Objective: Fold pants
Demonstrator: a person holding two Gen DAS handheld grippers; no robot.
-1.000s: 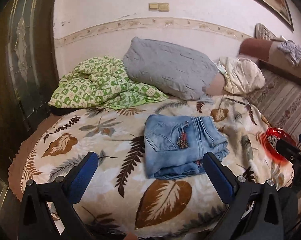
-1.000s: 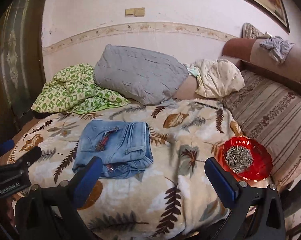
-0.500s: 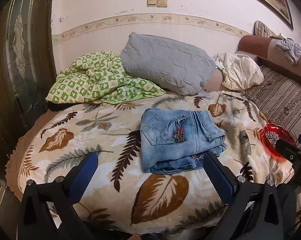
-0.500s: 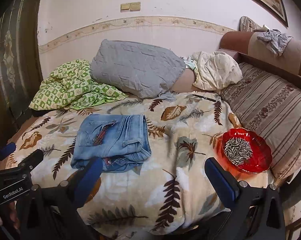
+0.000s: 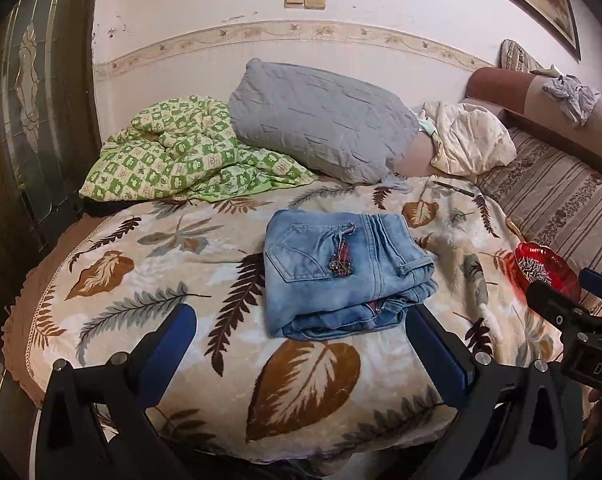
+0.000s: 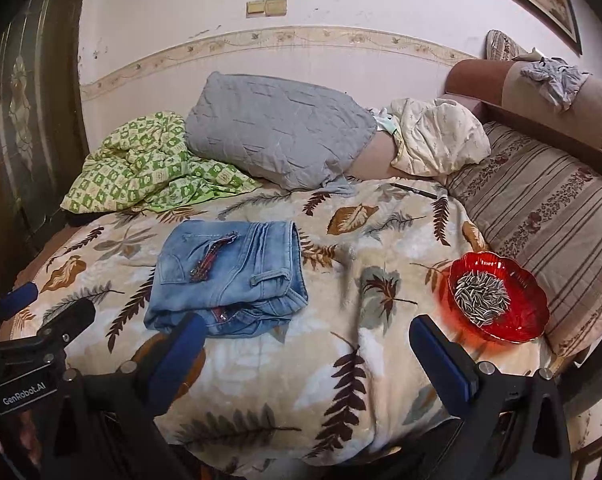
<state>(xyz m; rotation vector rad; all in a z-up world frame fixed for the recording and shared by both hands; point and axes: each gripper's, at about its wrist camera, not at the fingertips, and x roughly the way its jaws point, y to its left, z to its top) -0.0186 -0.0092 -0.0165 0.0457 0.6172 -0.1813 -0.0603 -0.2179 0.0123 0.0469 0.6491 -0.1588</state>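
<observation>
Both hand-held grippers, left [image 5: 301, 344] and right [image 6: 307, 350], have drawn back, wide open and empty, from the folded jeans [image 5: 343, 272] on the bed's leaf-print blanket [image 5: 229, 360]; careless retreat might upset the seed bowl [image 6: 499, 298].

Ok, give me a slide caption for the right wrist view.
Folded jeans lie on the leaf-print blanket, red seed bowl alongside; right gripper open and empty.

My left gripper [image 5: 301, 340] and right gripper [image 6: 307, 350] match: black angular frames, silver screws at the finger bases, blue pads on each finger's inner face. White "GenRobot.AI" lettering marks the left one's side.
</observation>
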